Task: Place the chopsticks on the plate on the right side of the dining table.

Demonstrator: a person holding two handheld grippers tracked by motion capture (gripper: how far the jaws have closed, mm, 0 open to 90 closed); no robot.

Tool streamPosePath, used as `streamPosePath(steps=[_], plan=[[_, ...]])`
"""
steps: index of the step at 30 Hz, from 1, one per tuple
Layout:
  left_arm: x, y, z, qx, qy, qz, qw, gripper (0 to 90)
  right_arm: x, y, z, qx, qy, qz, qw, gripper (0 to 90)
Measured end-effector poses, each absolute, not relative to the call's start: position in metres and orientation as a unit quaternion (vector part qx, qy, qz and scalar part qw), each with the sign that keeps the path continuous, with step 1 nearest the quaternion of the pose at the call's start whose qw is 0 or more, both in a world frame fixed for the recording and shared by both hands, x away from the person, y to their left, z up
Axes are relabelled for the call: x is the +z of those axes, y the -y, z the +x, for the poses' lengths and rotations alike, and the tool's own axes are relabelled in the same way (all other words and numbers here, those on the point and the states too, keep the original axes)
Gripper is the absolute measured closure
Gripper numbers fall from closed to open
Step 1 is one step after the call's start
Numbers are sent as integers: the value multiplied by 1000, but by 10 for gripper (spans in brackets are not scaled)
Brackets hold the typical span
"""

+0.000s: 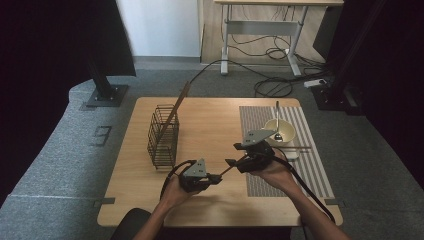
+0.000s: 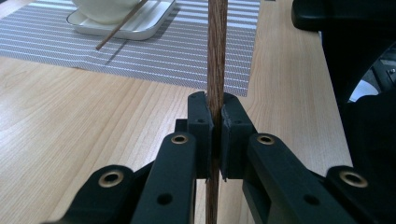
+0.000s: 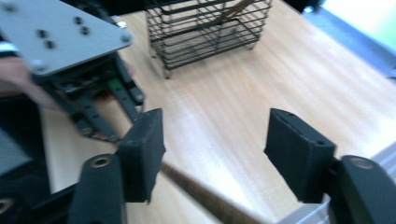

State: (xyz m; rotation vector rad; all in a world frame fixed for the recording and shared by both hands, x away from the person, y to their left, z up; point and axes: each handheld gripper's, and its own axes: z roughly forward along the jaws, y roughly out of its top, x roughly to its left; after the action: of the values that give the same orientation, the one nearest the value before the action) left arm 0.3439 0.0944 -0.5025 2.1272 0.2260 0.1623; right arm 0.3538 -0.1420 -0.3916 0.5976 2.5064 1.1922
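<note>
1. The step in hand looked like a handover of 1 slim dark-brown wooden chopstick [image 2: 215, 56] from the right tool [image 1: 231, 162] to the left tool [image 1: 219, 176], low over the light wooden counter [image 1: 210, 130].
2. In the left gripper view the left tool's 2 black pads were clamped tight on the chopstick, which ran straight up between them and on past their tips.
3. In the right gripper view the right tool [image 3: 212, 154] stood with its pads well apart. The chopstick [image 3: 201, 193] passed beside its left pad [image 3: 142, 149] and under the gap, with no pad pressing on it, so I judged that it had let go.
4. In the high view the chopstick [image 1: 227, 169] spanned the short gap between the 2 tools, in front of the person and clear of the counter.
5. A second chopstick [image 2: 122, 24] leaned on the white bowl [image 1: 278, 131] in a white tray [image 2: 140, 29] on the grey striped placemat [image 1: 312, 160]. A black wire basket [image 1: 163, 136] with a wooden stick [image 1: 176, 111] in it stood to the left.
6. The next move probably called for the right tool to back away without knocking the chopstick. The left tool would then carry it off, perhaps to the basket, keeping its grip firm because so thin a stick could pivot between the pads.
</note>
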Motion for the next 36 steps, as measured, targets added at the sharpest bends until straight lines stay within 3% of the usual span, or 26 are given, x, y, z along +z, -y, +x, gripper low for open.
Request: streamPosePath(steps=[6,16,29,36], plan=[[-502,-98,345,63,-96,868,482,848,-399,137,356,380,-876,216,203,317],[-502,-101,346,62,-98,864,490,849,-407,161,364,371,-865,249,228,319],[-502,-99,345,56,-88,871,480,850,-429,189,374,365,-856,291,222,323],[-502,-99,347,41,-87,876,472,852,-417,193,369,390,-858,270,197,280]])
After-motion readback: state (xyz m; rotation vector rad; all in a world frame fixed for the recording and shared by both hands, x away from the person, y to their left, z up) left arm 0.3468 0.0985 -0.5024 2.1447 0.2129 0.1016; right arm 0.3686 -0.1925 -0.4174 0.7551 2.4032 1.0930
